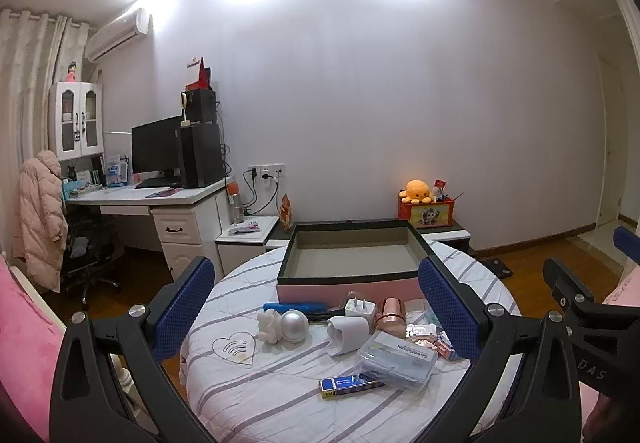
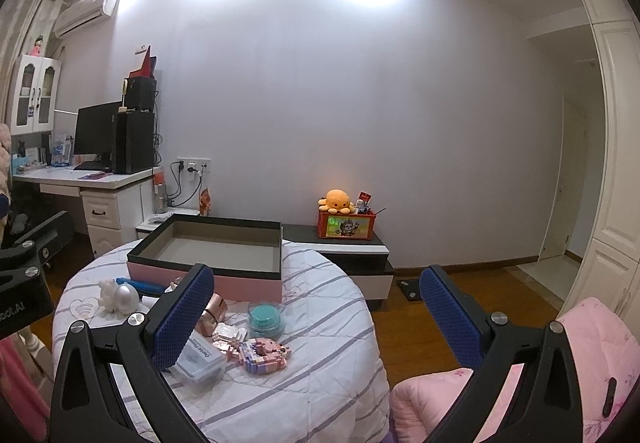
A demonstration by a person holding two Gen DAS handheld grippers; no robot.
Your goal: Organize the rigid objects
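Observation:
An empty pink box with a black rim (image 1: pixel 352 285) (image 2: pixel 208 277) stands at the far side of a round table with a striped cloth (image 1: pixel 248 383) (image 2: pixel 328 363). In front of it lie a silver and white ornament (image 1: pixel 284 327), a white charger plug (image 1: pixel 360 309), a rose-gold item (image 1: pixel 390 317), a clear floss box (image 1: pixel 396 359), a blue packet (image 1: pixel 350 383), a teal round tin (image 2: pixel 264 319) and a pink brick model (image 2: pixel 262 353). My left gripper (image 1: pixel 316 311) is open above the items. My right gripper (image 2: pixel 316 319) is open at the table's right side.
A low black and white cabinet (image 2: pixel 360 247) with a red box and orange plush (image 2: pixel 346 219) stands behind the table. A white desk with monitor (image 1: pixel 160 195) is at the left. Pink bedding (image 2: pixel 592 363) lies at the right, wooden floor beyond.

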